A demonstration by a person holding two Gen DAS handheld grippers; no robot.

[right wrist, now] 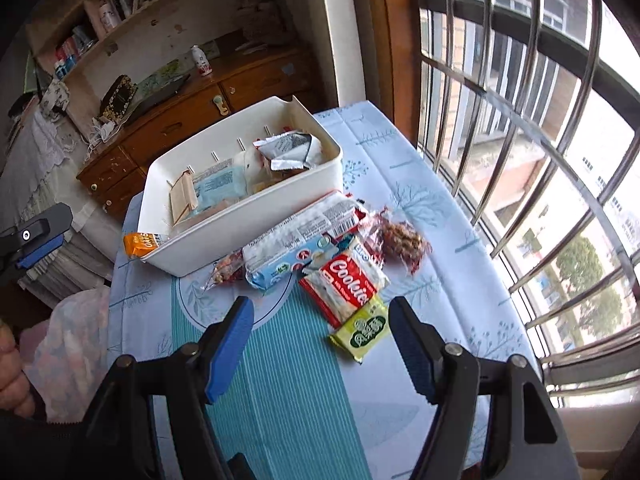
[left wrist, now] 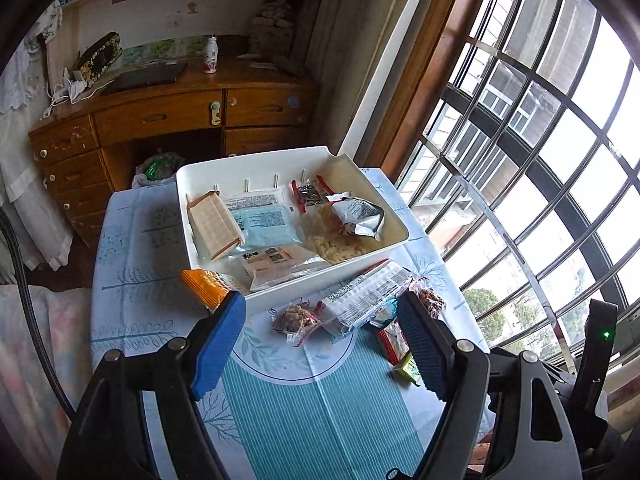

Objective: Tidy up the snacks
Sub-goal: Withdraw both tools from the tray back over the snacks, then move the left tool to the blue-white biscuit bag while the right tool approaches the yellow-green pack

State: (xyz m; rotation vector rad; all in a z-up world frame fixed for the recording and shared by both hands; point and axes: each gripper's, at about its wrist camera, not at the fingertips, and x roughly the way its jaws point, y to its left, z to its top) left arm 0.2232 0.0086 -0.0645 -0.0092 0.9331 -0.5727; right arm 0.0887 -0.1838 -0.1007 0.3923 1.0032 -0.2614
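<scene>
A white bin (left wrist: pixel 360 254) (right wrist: pixel 256 236) on the table holds several snack packs, among them a wafer box (left wrist: pixel 214 224) and a silver pouch (left wrist: pixel 360 216). In front of it lie a long biscuit pack (left wrist: pixel 364 296) (right wrist: pixel 296 240), a red Cookies pack (right wrist: pixel 346 284), a yellow-green packet (right wrist: pixel 362 330), two clear nut packets (left wrist: pixel 296 320) (right wrist: pixel 402 240) and an orange oats pack (left wrist: pixel 206 286) (right wrist: pixel 140 242). My left gripper (left wrist: pixel 322 314) is open above the loose packs. My right gripper (right wrist: pixel 322 318) is open, near the Cookies pack. Both are empty.
The table carries a blue-and-white patterned cloth (right wrist: pixel 288 380). A barred window (right wrist: pixel 540 160) runs along the right. A wooden desk (left wrist: pixel 160 120) with a bottle (left wrist: pixel 211 56) stands behind the table. A bed edge (left wrist: pixel 40 340) is at the left.
</scene>
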